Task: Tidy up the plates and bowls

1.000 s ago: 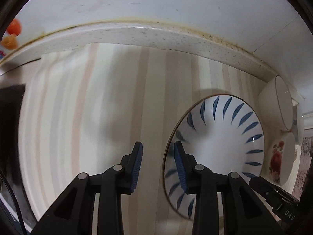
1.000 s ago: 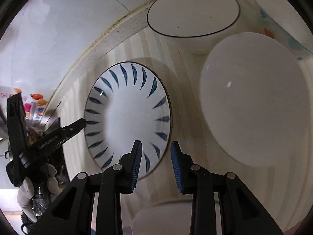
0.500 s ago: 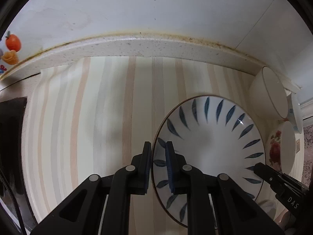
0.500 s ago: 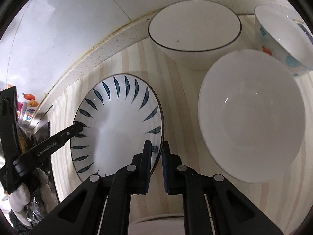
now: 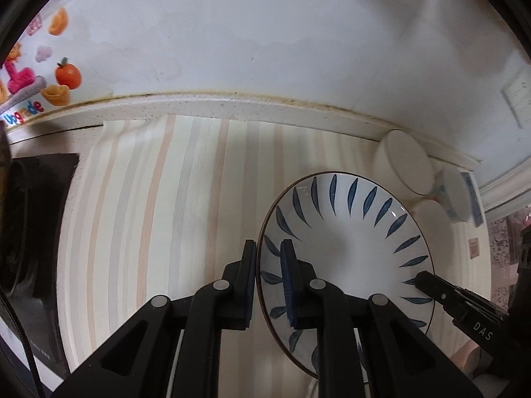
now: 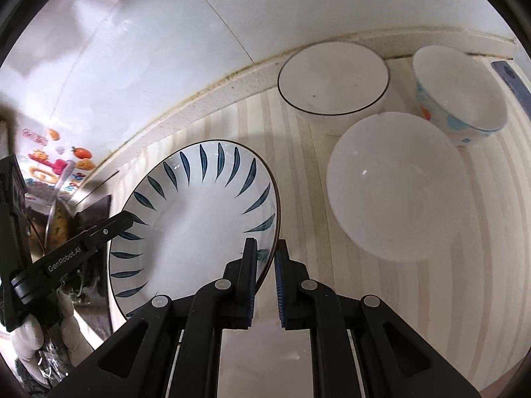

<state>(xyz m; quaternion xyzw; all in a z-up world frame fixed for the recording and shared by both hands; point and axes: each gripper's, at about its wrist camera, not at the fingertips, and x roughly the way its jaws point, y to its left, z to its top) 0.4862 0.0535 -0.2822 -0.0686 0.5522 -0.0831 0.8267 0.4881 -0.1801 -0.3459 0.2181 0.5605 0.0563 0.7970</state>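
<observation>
The blue-leaf plate (image 6: 199,219) is held by two opposite sides of its rim: the left gripper (image 5: 268,278) is closed on one edge and the right gripper (image 6: 265,275) on the other, probably because it is wide and heavy for one grip. It appears tilted and raised a little above the striped desk (image 5: 159,219). Beside the plate, toward the wall, stand a black-rimmed bowl (image 6: 333,79), a plain white bowl (image 6: 395,185) and a flowered bowl (image 6: 461,93). The underside of the plate is hidden, so I cannot tell whether it is wholly clear of the desk.
</observation>
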